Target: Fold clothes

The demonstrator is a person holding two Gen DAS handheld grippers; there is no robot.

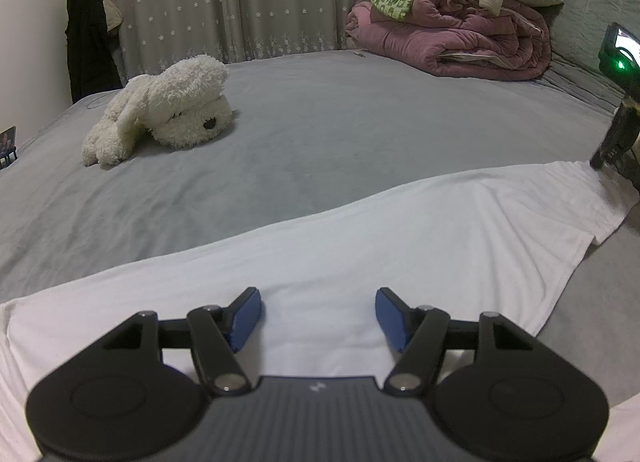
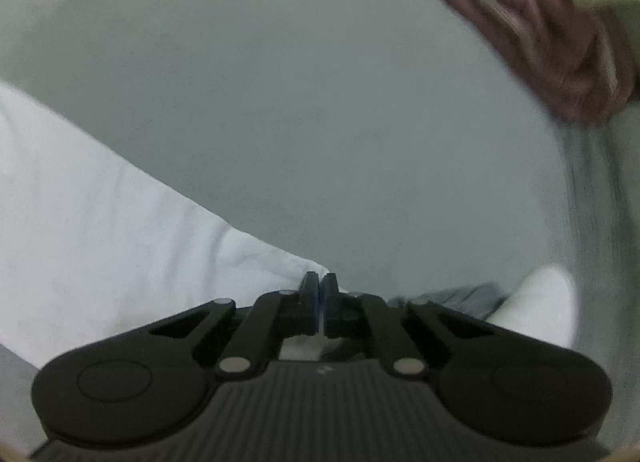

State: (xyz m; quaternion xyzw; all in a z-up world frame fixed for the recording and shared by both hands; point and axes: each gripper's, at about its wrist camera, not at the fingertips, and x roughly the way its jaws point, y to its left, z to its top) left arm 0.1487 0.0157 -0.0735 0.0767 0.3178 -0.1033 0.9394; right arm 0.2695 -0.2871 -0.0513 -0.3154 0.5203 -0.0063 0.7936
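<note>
Garment: we see the white cloth (image 1: 360,230) spread under our left hand-held gripper (image 1: 318,316), jaws apart over it.
Right hand-held gripper (image 2: 320,302): closed at the cloth's corner; a pinch we cannot confirm.
Bed (image 1: 320,122): grey sheet; plush dog (image 1: 168,106) near far edge.

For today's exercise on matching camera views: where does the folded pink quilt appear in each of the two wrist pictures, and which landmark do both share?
Left wrist: the pink quilt lies at the upper right, at the far side of the grey bed.
Right wrist: the pink quilt fills the top right corner, blurred.
Shared landmark: the white garment spread on the bed.
</note>
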